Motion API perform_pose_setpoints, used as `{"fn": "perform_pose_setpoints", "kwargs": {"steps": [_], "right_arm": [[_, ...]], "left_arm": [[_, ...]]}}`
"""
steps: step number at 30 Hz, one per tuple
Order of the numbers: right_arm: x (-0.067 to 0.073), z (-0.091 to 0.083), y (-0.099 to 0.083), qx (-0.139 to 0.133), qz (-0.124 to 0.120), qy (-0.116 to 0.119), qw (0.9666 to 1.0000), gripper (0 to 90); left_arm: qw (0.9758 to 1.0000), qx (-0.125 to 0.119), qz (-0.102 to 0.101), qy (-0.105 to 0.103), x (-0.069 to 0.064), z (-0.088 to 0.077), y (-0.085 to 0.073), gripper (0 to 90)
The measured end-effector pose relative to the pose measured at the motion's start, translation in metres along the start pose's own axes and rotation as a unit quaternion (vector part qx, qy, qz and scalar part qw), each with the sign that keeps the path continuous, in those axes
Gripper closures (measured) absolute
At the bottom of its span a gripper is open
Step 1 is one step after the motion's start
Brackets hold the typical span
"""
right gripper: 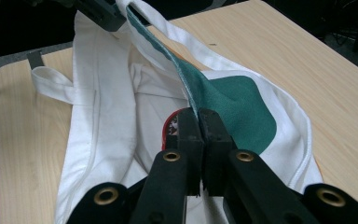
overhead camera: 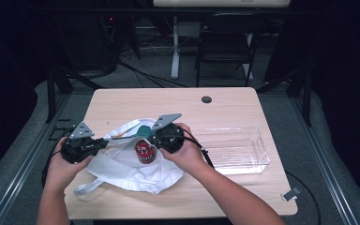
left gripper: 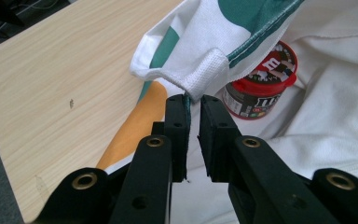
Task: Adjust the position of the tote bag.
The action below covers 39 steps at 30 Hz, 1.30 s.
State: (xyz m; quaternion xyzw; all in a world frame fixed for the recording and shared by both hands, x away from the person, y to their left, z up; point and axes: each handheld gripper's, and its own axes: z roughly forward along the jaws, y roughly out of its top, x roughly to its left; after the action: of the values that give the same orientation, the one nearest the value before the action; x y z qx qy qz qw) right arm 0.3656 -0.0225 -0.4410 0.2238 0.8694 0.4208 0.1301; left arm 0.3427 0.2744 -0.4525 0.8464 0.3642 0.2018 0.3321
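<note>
The surface (overhead camera: 122, 101) carries a white tote bag (overhead camera: 122, 171) near 7 o'clock, mouth held up over a red-lidded candy tub (overhead camera: 144, 152). The left tool (left gripper: 193, 103) and right tool (right gripper: 199, 116) each pinch the rim; thin cloth could slip free and drop over the tub.

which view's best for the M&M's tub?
Left gripper view: the M&M's tub shows its red lid and label, half under the bag. High view has it small; right gripper view catches a red sliver behind the jaws.
</note>
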Motion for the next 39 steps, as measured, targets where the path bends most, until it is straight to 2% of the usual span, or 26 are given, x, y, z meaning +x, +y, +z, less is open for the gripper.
{"fn": "perform_pose_setpoints", "kwargs": {"steps": [6, 11, 20, 27, 33, 39], "right_arm": [[-0.003, -0.002, -0.001, 0.001, 0.001, -0.003, 1.0000, 88.3], [-0.002, -0.002, -0.002, 0.006, -0.003, -0.007, 1.0000, 87.2], [-0.003, -0.009, -0.006, 0.006, -0.007, -0.016, 0.9998, 78.7], [-0.002, -0.016, -0.009, 0.012, -0.017, -0.027, 0.9994, 70.9], [-0.002, -0.019, -0.013, 0.021, -0.032, -0.045, 0.9982, 70.5], [-0.003, -0.018, -0.015, 0.027, -0.030, -0.051, 0.9979, 76.3]], "left_arm": [[0.9999, -0.005, -0.015, 0.000, 0.000, -0.001, 0.006, 83.3], [0.9998, 0.001, -0.019, 0.007, 0.000, -0.001, 0.011, 83.4], [0.9994, 0.003, -0.029, 0.018, 0.000, 0.000, 0.018, 83.5], [0.9993, -0.002, -0.033, 0.016, 0.000, -0.001, 0.022, 83.7], [0.9992, -0.007, -0.035, 0.016, 0.001, -0.001, 0.025, 83.8], [0.9992, -0.009, -0.035, 0.016, 0.001, 0.000, 0.028, 84.1]]}}
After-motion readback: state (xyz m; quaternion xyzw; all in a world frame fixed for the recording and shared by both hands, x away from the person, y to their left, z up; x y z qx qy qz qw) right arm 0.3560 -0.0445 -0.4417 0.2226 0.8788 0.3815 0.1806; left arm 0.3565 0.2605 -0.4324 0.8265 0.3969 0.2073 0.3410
